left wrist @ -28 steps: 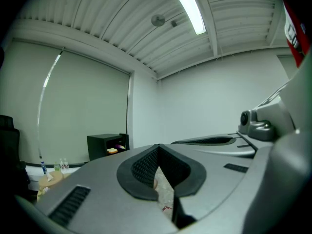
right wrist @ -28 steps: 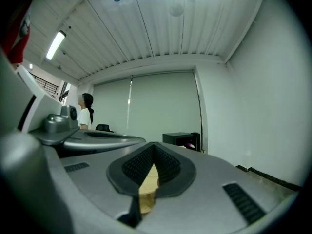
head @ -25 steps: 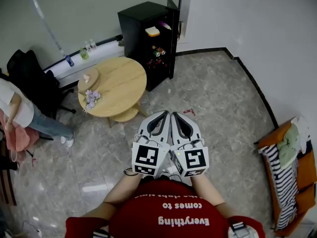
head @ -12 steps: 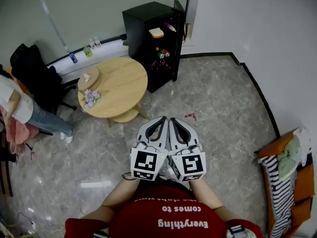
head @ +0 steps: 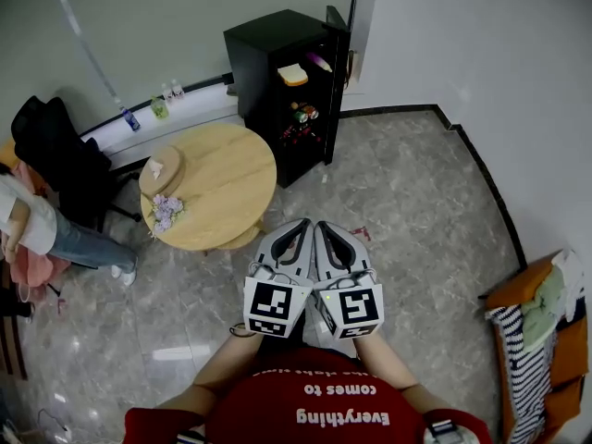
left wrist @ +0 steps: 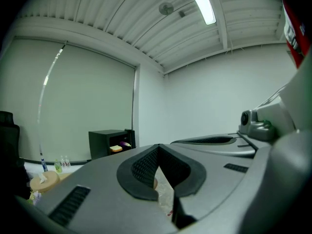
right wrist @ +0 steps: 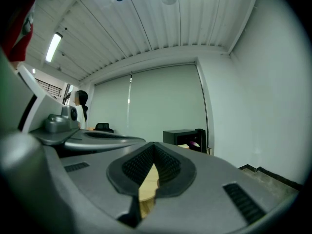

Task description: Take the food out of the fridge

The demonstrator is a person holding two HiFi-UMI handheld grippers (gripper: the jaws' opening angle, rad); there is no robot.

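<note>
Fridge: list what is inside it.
The fridge stands open. Top shelf: a yellow slab and a purple item. Below: small colourful items, too small to identify. Its top covers the shelves' rear.

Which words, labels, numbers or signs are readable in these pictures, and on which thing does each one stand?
"Everything": on the red shirt, upside down in the head view.
"comes to": the same shirt, next line.
A further line on the shirt: too blurred to read.
Bottles by the wall: labels too small to read.
Square markers: black-and-white patterns only, no letters.
</note>
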